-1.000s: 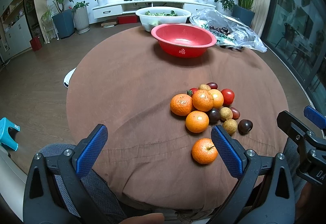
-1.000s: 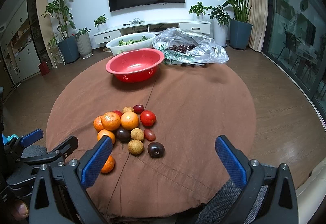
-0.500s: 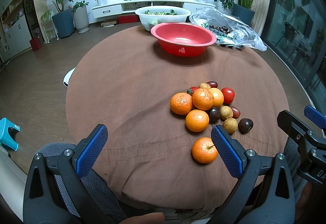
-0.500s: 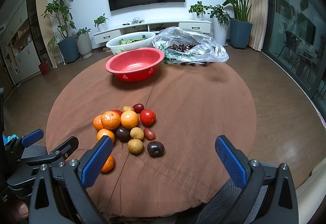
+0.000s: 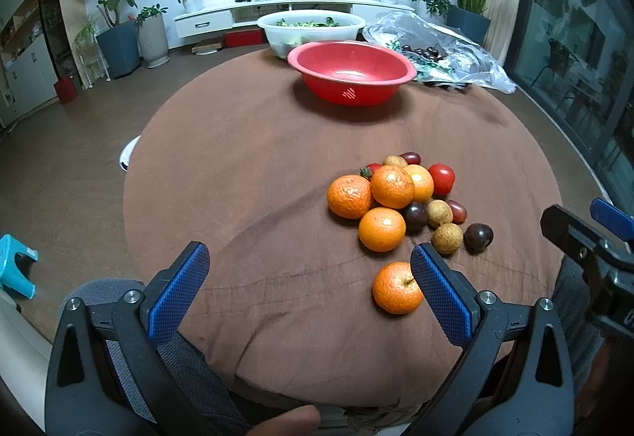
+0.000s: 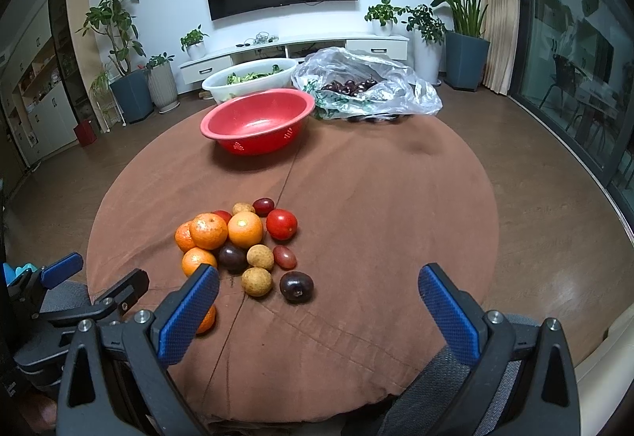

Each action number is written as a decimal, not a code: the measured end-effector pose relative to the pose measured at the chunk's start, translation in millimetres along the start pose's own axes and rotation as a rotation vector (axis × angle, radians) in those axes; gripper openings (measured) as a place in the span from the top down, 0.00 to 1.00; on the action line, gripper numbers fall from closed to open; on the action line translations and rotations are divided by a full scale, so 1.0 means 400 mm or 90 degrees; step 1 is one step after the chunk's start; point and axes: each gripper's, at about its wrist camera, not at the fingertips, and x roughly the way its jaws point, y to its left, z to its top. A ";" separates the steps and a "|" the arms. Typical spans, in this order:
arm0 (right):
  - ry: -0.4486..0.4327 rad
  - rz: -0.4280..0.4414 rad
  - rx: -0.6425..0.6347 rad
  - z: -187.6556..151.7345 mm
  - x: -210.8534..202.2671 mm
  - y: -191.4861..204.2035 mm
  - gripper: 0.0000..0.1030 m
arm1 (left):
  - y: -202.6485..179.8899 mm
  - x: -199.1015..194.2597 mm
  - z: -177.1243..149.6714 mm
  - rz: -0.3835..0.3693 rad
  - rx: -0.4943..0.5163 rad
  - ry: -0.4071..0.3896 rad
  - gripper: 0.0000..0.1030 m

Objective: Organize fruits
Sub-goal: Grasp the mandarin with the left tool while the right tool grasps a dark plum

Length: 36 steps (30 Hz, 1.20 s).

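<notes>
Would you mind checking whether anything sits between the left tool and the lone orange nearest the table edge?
Nothing visible does. The lone orange lies apart from the fruit pile, just ahead of the open left tool, with only bare brown tablecloth between them.

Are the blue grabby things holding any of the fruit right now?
No, nothing is held. The left gripper and the right gripper both have their jaws wide open, above the near edge of the table. The fruit pile lies untouched.

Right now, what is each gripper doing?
Left gripper: open, holding nothing.
Right gripper: open, holding nothing.
</notes>
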 end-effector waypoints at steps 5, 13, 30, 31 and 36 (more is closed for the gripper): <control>0.002 0.007 -0.004 -0.006 -0.001 -0.037 0.00 | 0.002 0.018 -0.022 -0.140 0.035 -0.006 0.00; 0.027 0.026 0.009 -0.032 0.013 -0.077 0.07 | -0.019 0.104 -0.045 -0.199 0.049 0.102 0.00; 0.099 0.062 -0.019 -0.048 0.084 -0.086 0.28 | -0.087 0.170 -0.033 -0.194 0.153 0.104 0.38; 0.102 0.067 -0.019 -0.049 0.088 -0.087 0.28 | -0.083 0.168 -0.033 -0.195 0.153 0.103 0.41; 0.119 0.079 -0.024 -0.050 0.103 -0.078 0.32 | -0.073 0.167 -0.029 -0.230 0.148 0.102 0.59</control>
